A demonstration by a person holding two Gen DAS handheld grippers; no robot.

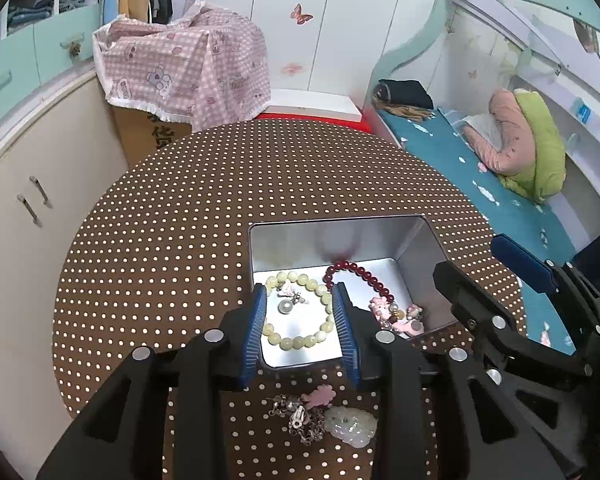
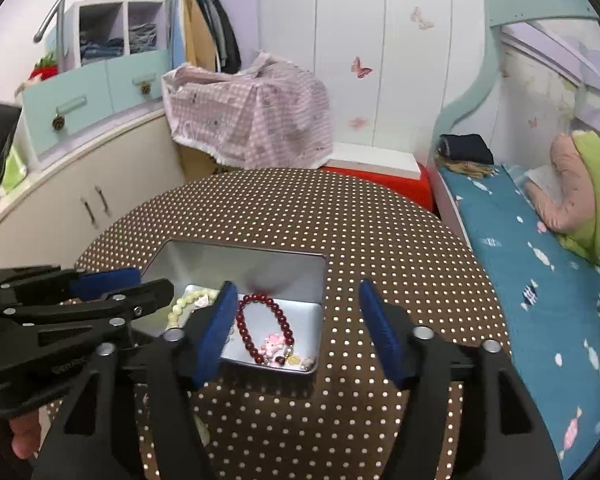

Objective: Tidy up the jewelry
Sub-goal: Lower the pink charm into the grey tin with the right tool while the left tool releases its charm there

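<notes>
An open silver tin [image 1: 416, 256] stands on the dotted table. Inside it lie a pale yellow bead bracelet [image 1: 300, 280], a dark red bead bracelet [image 1: 364, 274], a pearl charm [image 1: 286, 306] and pink charms [image 1: 384, 308]. My left gripper [image 1: 300, 294] hovers over the tin's near end, open, its pads either side of the pale bracelet without pressing it. In front of the tin on the cloth lie a pink flower [image 1: 320, 396], a white jade pendant [image 1: 350, 422] and chain bits [image 1: 296, 416]. My right gripper [image 2: 298, 288] stands wide open above the tin's right edge [image 2: 320, 280], holding nothing, the red bracelet [image 2: 256, 298] below it.
The round table wears a brown cloth with white dots [image 1: 172, 240]. A bed with a blue sheet [image 1: 440, 160] runs along the right. A cream cabinet [image 1: 40, 184] curves on the left, and a box under pink checked cloth [image 1: 180, 68] stands behind the table.
</notes>
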